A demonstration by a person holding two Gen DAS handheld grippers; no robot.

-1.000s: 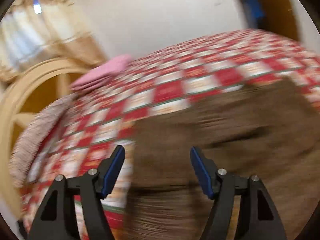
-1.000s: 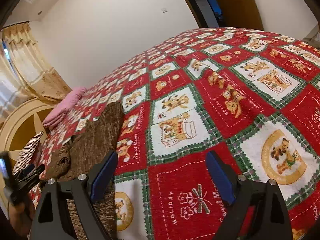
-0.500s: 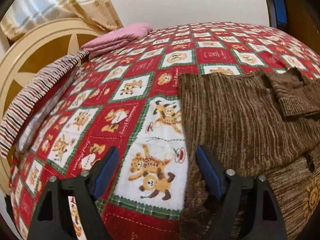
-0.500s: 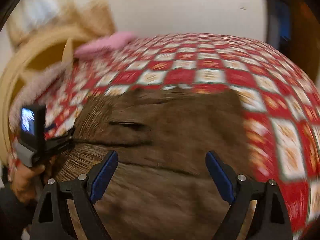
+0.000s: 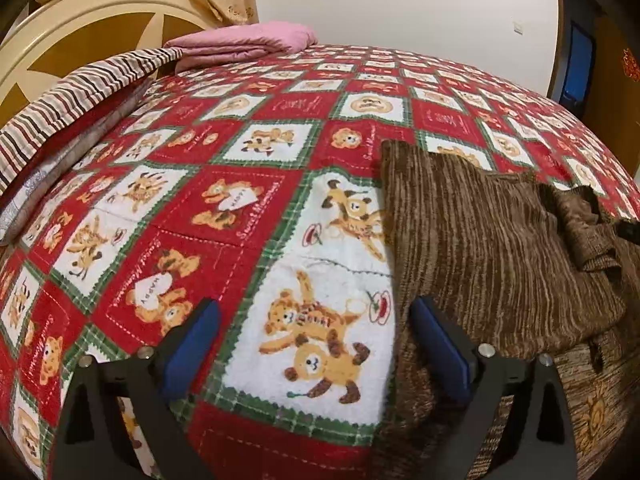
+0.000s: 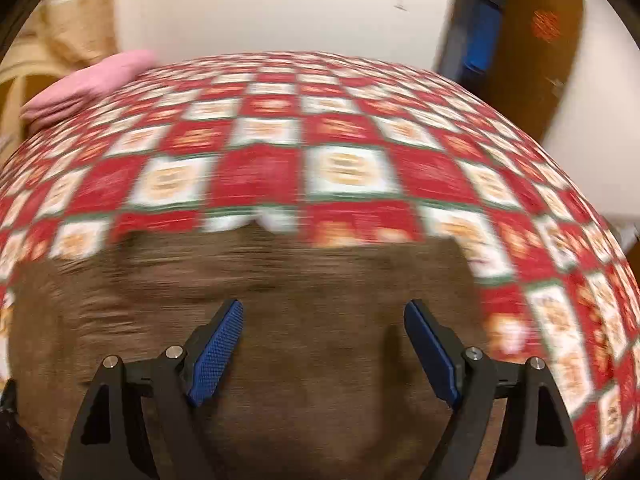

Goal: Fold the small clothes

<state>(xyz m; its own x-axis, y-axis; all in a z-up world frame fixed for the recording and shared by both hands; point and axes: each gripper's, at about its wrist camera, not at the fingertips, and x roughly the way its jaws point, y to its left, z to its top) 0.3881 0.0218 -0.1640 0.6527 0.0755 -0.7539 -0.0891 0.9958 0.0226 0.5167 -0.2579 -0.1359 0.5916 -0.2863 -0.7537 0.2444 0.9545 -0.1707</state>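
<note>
Bed (image 5: 248, 208) fills frame; brown knit garment (image 5: 492, 248) at right, partly folded. Left claw (image 5: 316, 344) opening, empty, at its left edge. Right claw (image 6: 324, 344) closing, nothing gripped, above garment. Next: grab edges.

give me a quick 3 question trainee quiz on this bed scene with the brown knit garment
1. True or false: the brown ribbed knit garment lies on the red, white and green teddy-bear quilt.
2. What sits folded at the far corner of the quilt, by the cream headboard? A) pink folded blanket B) blue towel C) white pillow
3. Fill in: the left gripper holds ____ between its blue pads.

Key
1. True.
2. A, the pink folded blanket.
3. Nothing: its jaws are opening over bare quilt, with the garment's edge beside the right-hand pad. The right gripper hangs over the garment, jaws closing, nothing gripped.
</note>
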